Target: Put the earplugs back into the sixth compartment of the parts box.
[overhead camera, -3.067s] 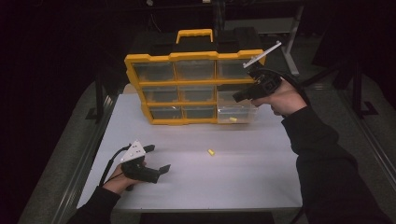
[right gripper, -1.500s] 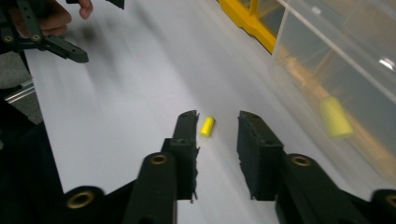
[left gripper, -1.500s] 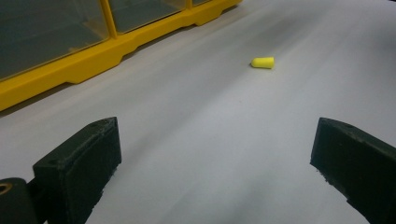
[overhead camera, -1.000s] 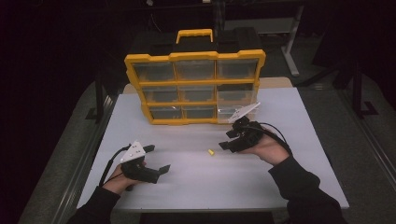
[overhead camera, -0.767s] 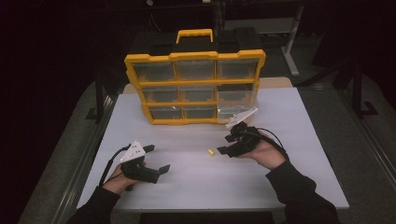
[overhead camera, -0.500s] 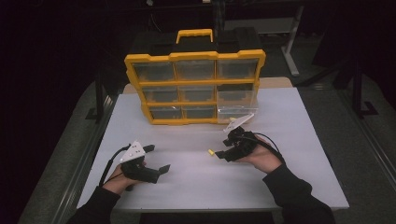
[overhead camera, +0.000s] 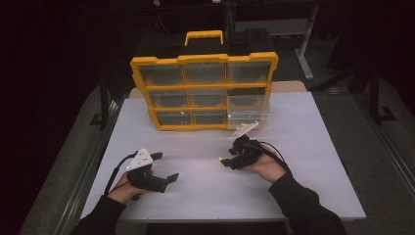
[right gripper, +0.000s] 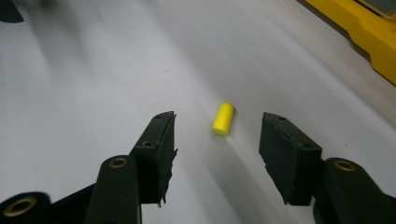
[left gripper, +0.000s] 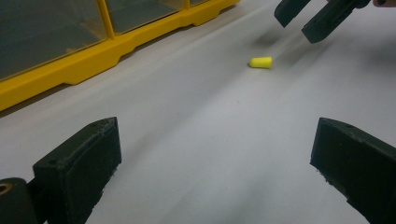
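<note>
The small yellow earplug [right gripper: 223, 119] lies on its side on the white worktop [overhead camera: 303, 147], just right of centre in the high view, in front of the yellow drawer organiser [overhead camera: 203, 90]. The right gripper [right gripper: 217, 135] is low over it with its jaws half open, one on each side and neither touching it, apparently lined up to pinch it across its width. One clear drawer [overhead camera: 248, 117] at the organiser's lower right stands pulled out, likely where the plug is meant to go. At the lower left, the left gripper [overhead camera: 169, 178] rests on the worktop, jaws wide and empty, well out of the way.
</note>
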Tool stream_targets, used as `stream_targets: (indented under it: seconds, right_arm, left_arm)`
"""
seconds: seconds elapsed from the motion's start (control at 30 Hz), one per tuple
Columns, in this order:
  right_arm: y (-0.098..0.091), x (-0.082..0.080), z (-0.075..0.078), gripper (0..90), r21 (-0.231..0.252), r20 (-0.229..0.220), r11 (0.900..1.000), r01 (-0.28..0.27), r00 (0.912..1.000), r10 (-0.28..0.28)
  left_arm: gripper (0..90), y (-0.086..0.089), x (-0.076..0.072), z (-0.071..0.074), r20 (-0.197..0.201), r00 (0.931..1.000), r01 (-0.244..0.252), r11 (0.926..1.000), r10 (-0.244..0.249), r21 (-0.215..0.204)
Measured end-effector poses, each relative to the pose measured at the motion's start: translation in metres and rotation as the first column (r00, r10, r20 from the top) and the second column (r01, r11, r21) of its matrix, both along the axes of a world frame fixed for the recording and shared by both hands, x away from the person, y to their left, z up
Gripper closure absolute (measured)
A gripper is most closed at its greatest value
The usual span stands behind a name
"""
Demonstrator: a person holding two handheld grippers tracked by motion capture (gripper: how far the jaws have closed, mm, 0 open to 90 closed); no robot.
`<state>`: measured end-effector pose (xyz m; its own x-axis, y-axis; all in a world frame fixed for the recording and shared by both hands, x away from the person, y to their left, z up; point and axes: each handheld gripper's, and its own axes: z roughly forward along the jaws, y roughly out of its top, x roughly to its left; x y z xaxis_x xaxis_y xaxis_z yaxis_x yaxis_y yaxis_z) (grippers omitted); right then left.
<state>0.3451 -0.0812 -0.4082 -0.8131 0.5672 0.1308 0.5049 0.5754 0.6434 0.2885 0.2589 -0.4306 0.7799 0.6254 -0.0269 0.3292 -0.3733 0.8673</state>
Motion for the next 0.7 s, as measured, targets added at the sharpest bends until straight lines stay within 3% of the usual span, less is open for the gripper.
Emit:
stream_targets:
  seconds: [0.7]
  right_arm:
    - [0.02,0.017,-0.027,59.6,-0.021,-0.028,0.9995,0.024,0.9993,-0.024]
  left_arm:
    - [1.2,-0.001,0.0,-0.001,0.002,1.0,0.007,0.9999,-0.007,0.008]
